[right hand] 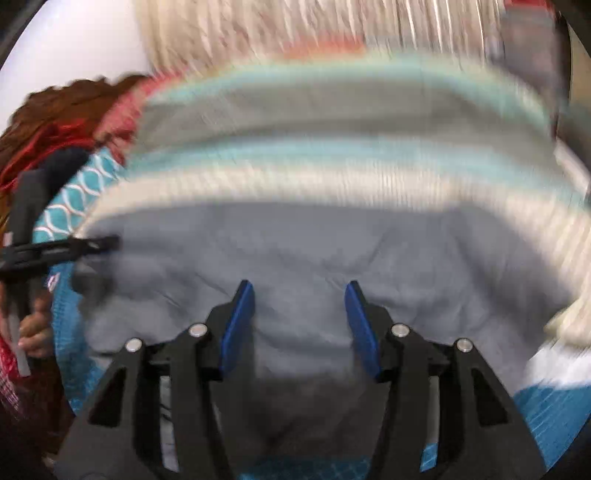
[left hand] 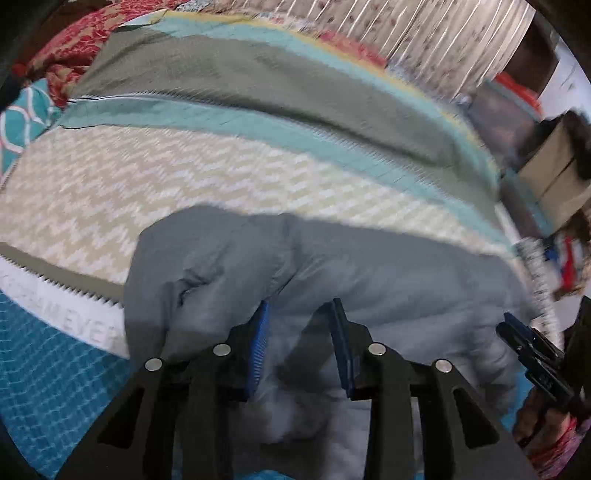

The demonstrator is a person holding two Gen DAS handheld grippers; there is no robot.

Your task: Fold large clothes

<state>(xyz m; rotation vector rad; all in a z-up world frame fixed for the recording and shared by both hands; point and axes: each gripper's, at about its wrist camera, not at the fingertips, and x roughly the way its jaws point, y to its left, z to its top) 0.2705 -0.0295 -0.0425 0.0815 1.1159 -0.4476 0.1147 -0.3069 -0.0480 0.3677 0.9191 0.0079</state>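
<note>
The left tongs (left hand: 300,339) are hanging low over a grey garment (left hand: 369,280), their blue pads (left hand: 258,347) standing apart with grey cloth showing in the gap; the blur makes it impossible to tell whether the pads are actually pinching a fold. The right tongs (right hand: 299,325) are pointing down at the same grey garment (right hand: 295,251) with the pads spread wide and nothing pressed between them. The garment is lying rumpled on the near part of a bed, covering a bedspread (left hand: 184,192) with blue, cream zigzag, teal and olive bands. In the left wrist view the right tongs (left hand: 524,339) are showing at the garment's right side, close to the bed's right edge. In the right wrist view the left tongs (right hand: 92,245) are reaching in at the garment's left edge, with a hand (right hand: 35,332) gripping the handle below. Farther back, a red patterned cloth (left hand: 85,33) is lying at the far left corner of the bed, and a pale curtain (left hand: 424,33) is hanging beyond the far edge.
</note>
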